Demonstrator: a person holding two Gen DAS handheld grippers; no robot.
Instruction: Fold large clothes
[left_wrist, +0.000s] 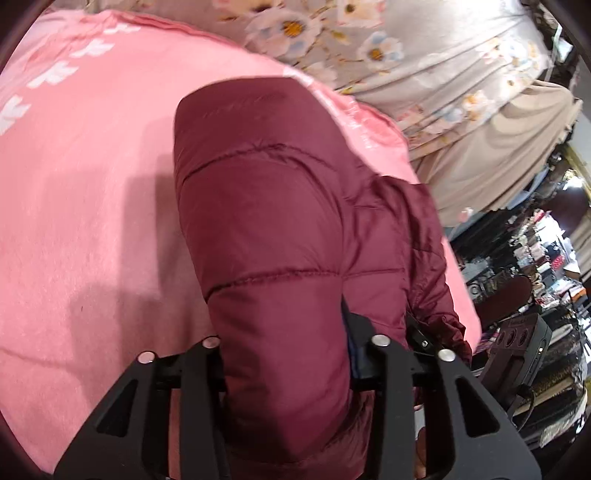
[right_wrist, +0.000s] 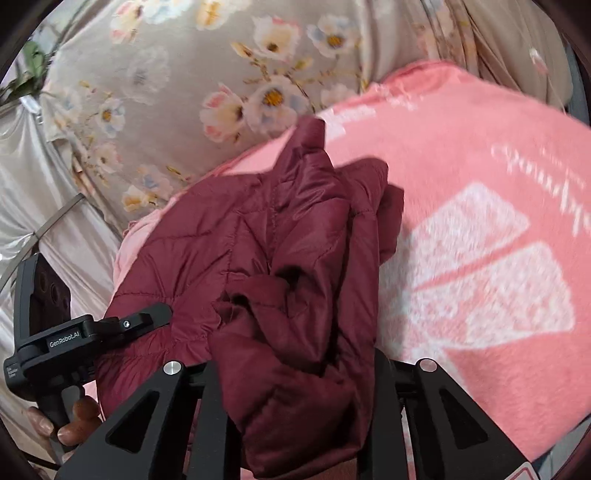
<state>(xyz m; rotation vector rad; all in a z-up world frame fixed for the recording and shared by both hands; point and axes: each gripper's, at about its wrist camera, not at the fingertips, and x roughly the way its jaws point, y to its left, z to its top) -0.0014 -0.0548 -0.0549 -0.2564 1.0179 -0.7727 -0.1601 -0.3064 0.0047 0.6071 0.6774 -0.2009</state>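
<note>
A maroon quilted puffer jacket (left_wrist: 266, 221) lies bunched on a pink fleece blanket (left_wrist: 92, 184) spread over a bed with a floral sheet (right_wrist: 166, 92). The left gripper (left_wrist: 286, 354) is clamped on a thick padded panel of the jacket, the fabric filling the space between its fingers. The right gripper (right_wrist: 295, 369) is likewise closed on a crumpled fold of the same jacket (right_wrist: 280, 258), with padding bulging out between its fingers. In the right wrist view the left gripper (right_wrist: 147, 319) shows at the jacket's near edge, so both grips sit close together on one side.

The step in hand looks like carrying one half of the jacket over the other. To do it well, both grips should hold the full thickness of the padding, since slick nylon is likely to slide out of a shallow pinch. Lift both sides level, keep the held edge taut between them, and lay it flat so trapped air presses out and the quilted seams line up rather than bunching.
</note>
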